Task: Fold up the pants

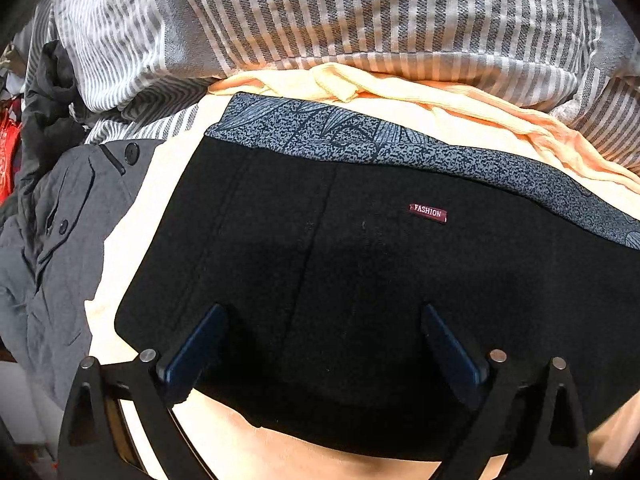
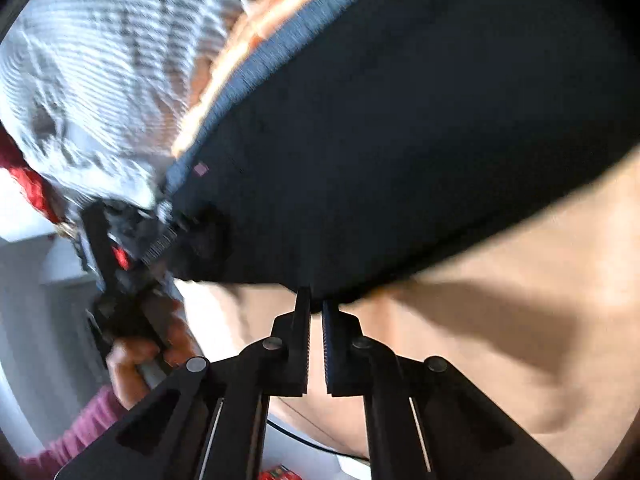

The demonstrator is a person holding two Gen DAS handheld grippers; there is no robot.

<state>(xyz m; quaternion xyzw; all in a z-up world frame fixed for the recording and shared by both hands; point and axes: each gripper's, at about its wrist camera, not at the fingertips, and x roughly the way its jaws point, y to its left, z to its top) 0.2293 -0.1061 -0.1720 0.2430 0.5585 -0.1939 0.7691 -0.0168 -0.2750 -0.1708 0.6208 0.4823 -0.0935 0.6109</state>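
The folded black pants (image 1: 360, 272) lie on a pale peach sheet (image 1: 132, 240), with a blue-grey patterned waistband (image 1: 360, 140) along the far edge and a small red FASHION tag (image 1: 428, 213). My left gripper (image 1: 322, 316) is open, its fingers spread wide over the near part of the pants. In the right wrist view the pants (image 2: 400, 140) fill the upper frame, blurred. My right gripper (image 2: 316, 300) is nearly shut at the pants' near edge; whether it pinches cloth is unclear. The left gripper (image 2: 120, 272) and the hand holding it show at the left.
A grey-and-white striped blanket (image 1: 320, 12) is bunched at the back. A grey jacket (image 1: 52, 240) lies at the left, with dark and red items (image 1: 8, 152) beyond. An orange cloth (image 1: 400, 88) is crumpled behind the waistband.
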